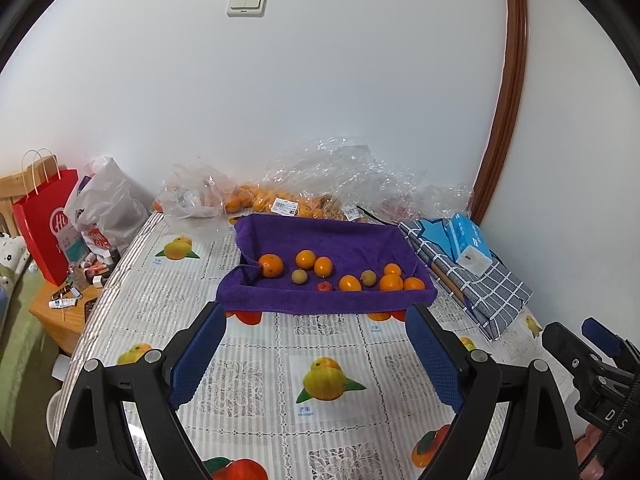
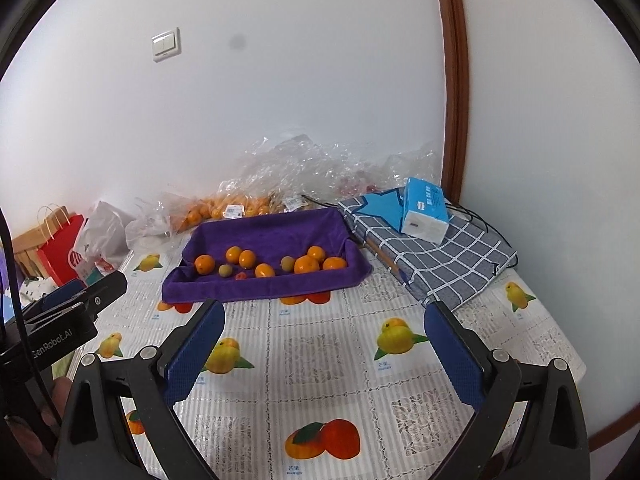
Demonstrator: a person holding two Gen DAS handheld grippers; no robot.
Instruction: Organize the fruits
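While both grippers hover over the patterned bench (image 1: 256, 344), the left gripper (image 1: 316, 320) and right gripper (image 2: 324, 316) have fingers spread wide, nothing between them. The fruits (image 1: 348, 276), mostly orange with two small brownish ones, lie in a purple towel-lined tray (image 1: 320, 240) at mid-bench, well beyond the fingertips, path unobstructed. Behind the tray: crumpled clear plastic bags (image 1: 344, 172) holding more oranges. Beside it: a checked grey cloth bundle (image 2: 432, 256) carrying a blue tissue pack (image 2: 426, 210). Left view alone shows a low side cabinet (image 1: 60, 316) strewn with small bottles; right view shows fingers of a hand (image 2: 58, 400) at lower left.
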